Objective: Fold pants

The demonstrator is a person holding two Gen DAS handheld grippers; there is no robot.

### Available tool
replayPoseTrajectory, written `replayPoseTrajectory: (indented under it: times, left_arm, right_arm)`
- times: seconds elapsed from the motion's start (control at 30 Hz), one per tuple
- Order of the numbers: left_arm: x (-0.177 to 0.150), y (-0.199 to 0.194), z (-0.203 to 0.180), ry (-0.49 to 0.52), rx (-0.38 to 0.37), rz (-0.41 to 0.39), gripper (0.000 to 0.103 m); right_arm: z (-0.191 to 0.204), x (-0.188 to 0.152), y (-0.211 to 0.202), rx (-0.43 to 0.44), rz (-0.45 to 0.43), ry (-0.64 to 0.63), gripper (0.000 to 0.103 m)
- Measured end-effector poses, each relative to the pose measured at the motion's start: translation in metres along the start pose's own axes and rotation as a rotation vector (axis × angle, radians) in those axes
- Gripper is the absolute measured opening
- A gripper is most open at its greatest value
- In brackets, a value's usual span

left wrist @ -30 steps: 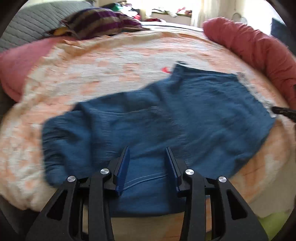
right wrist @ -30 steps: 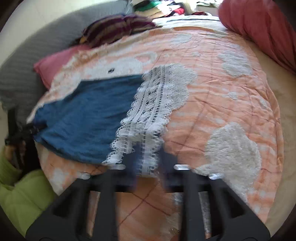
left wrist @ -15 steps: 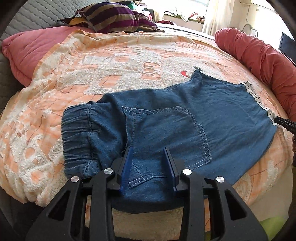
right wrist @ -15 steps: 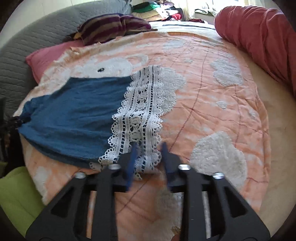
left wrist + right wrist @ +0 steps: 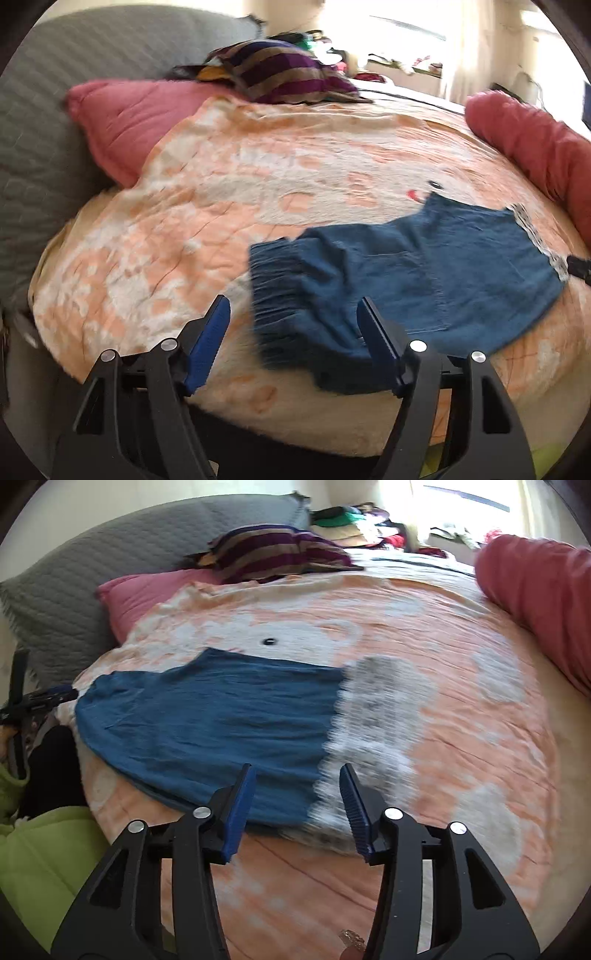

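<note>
Blue denim pants (image 5: 424, 280) with a gathered elastic waistband (image 5: 280, 291) and a white lace hem (image 5: 373, 731) lie flat on the orange and white bedspread (image 5: 258, 177). They also show in the right wrist view (image 5: 221, 720). My left gripper (image 5: 293, 321) is open and empty, just in front of the waistband end near the bed's front edge. My right gripper (image 5: 295, 782) is open and empty, above the seam where the denim meets the lace. The left gripper's tip shows at the far left of the right wrist view (image 5: 40, 698).
A pink pillow (image 5: 125, 118) and a grey quilted headboard (image 5: 37, 129) are at the left. A striped cushion (image 5: 280, 70) lies at the back, a red bolster (image 5: 532, 144) on the right. Green fabric (image 5: 40, 867) is below the bed's edge.
Both grippers have opened wide and pulled back from the pants. The left one has shifted left, off the pocket area to the waistband end. The right one has let go of the lace hem.
</note>
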State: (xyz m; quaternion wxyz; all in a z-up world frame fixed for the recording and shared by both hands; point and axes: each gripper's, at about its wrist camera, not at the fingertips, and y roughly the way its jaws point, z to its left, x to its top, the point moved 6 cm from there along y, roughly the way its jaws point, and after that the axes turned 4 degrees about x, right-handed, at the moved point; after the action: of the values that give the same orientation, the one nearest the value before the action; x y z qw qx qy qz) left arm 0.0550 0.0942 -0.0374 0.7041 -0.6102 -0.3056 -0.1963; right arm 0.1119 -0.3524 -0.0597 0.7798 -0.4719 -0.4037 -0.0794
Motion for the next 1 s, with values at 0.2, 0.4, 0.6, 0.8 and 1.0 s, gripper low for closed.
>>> replayPoseTrajectory:
  times: [0.2,0.4,0.6,0.8,1.0]
  left_arm:
    - [-0.009,0.027,-0.005,-0.056,-0.049,0.072,0.084]
    - [-0.018,0.028,-0.005,-0.019,-0.044,0.101,0.042]
    - [-0.016,0.027,0.014,-0.057,-0.035,0.097,0.043]
    - [-0.019,0.027,0.012,-0.055,-0.045,0.097,0.049]
    - [-0.001,-0.006,0.009,-0.034,-0.018,0.011,0.049]
  right_arm:
    - [0.011,0.0,0.014,0.005,0.016,0.015,0.058]
    - [0.009,-0.006,0.008,-0.023,0.025,0.035,0.061]
    - [0.006,-0.001,0.009,-0.031,0.006,0.038,0.065]
    - [-0.013,-0.026,0.033,-0.066,0.132,0.12,0.065]
    - [-0.009,-0.032,0.019,-0.061,0.114,0.117,0.065]
